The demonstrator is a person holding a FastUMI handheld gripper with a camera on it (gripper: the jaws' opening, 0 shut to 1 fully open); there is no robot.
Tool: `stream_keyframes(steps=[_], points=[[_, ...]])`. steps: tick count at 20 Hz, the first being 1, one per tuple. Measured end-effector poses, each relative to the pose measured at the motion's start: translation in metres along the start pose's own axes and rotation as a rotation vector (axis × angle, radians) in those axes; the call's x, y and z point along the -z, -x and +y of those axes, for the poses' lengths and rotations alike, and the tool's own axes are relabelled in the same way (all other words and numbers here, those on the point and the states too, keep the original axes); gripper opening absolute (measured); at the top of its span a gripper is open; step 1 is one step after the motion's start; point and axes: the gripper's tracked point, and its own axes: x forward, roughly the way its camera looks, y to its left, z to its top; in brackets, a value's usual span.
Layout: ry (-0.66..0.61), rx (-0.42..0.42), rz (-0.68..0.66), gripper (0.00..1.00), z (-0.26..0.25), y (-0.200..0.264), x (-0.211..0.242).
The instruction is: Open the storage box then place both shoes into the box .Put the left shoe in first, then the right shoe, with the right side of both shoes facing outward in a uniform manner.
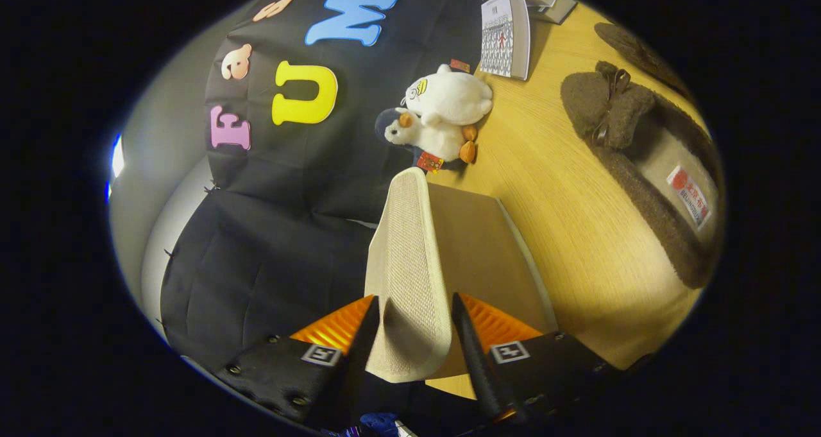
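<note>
Tool grips the pale woven lid panel of the storage box between both fingers, brown shoes waiting on the counter beyond; judgement: swing the panel fully open, keeping an even pinch so it doesn't slip.

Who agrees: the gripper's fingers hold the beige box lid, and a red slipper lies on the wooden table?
Not quite. The gripper view shows the slipper is brown, not red. The gripper does hold the beige box lid, and the slipper lies on the wooden table.

tongs grip a pale shoe beside brown slipper.
</note>
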Motion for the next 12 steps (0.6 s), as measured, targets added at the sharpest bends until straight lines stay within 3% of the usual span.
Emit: stream_keyframes(steps=[1,5,6,9,10,12], points=[[0.003,-0.006,0.011,0.54,0.001,0.002,0.002],[0.003,-0.018,-0.014,0.52,0.01,0.01,-0.01],[0.011,-0.018,-0.017,0.17,0.012,0.009,-0.012],[0.052,-0.011,-0.037,0.13,0.014,0.023,-0.015],[0.065,-0.017,-0.026,0.0,0.017,0.005,-0.016],[0.079,-0.014,-0.006,0.0,0.025,0.015,-0.011]])
